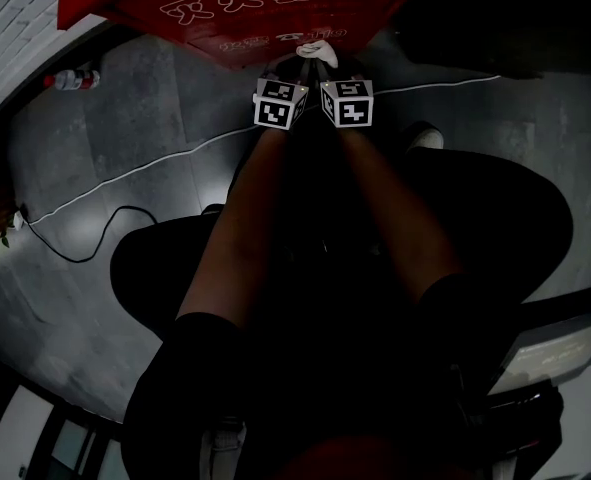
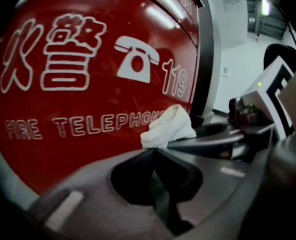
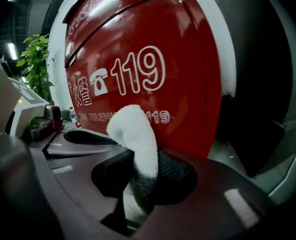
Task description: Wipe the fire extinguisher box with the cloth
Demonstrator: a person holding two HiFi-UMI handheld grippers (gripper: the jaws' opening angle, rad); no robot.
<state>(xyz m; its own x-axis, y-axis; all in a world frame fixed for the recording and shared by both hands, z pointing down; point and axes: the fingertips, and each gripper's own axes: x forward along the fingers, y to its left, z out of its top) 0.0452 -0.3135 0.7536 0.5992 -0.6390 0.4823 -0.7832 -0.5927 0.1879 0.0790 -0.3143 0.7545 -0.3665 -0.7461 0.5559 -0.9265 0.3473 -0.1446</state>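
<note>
The red fire extinguisher box [image 1: 245,8] with white lettering stands at the top of the head view and fills the left gripper view [image 2: 87,84] and the right gripper view [image 3: 153,44]. My right gripper [image 3: 137,160] is shut on a white cloth [image 3: 135,134], whose bunched end sticks out close to the box's lower front; I cannot tell whether it touches. My left gripper [image 2: 154,150] is shut with nothing in it, right beside the cloth [image 2: 168,128]. In the head view both grippers, left [image 1: 297,68] and right [image 1: 325,66], sit side by side at the box with the cloth [image 1: 315,50] between their tips.
A plastic bottle [image 1: 73,79] lies on the grey tiled floor left of the box. A white cable [image 1: 125,178] and a black cable [image 1: 85,248] run across the floor. A green plant [image 3: 35,64] stands to the left. A pale pillar [image 2: 223,59] flanks the box.
</note>
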